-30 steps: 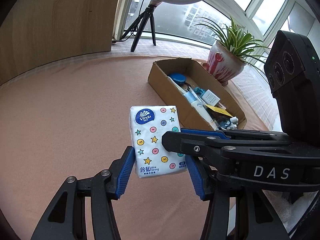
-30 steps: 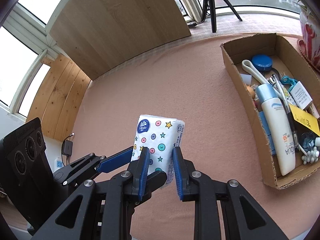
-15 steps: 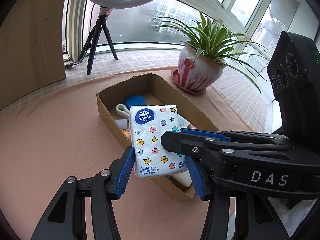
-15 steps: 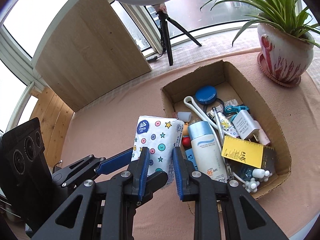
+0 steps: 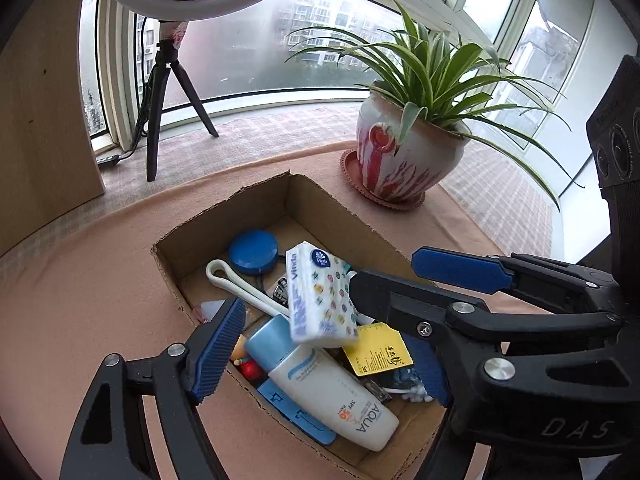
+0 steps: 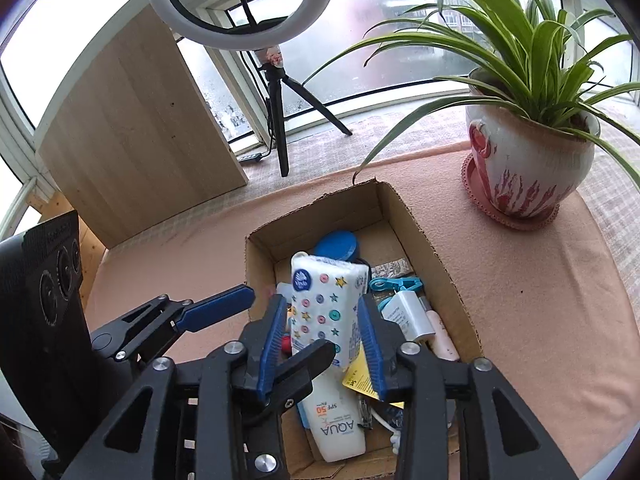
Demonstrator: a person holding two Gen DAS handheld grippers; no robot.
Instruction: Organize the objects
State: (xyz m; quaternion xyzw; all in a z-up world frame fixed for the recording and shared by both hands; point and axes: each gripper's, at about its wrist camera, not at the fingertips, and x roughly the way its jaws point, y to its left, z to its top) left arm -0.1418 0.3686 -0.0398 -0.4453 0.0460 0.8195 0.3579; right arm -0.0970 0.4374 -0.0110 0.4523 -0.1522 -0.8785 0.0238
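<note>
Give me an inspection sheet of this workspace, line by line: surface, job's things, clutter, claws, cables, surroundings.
Surface: pink cloth-covered table, no spills seen.
Job's things: tissue pack, tilted above the open cardboard box, not pressed by any pad.
Clutter: inside the box a sunscreen bottle, blue round lid, yellow card, white charger, blue clip and smaller bits too jumbled to name.
Claws: left claw and right claw both opening, pack between their fingers but loose.
Cables: one thin cable on the sill by the tripod.
Surroundings: ring light on tripod, potted plant, wooden board, windows.
</note>
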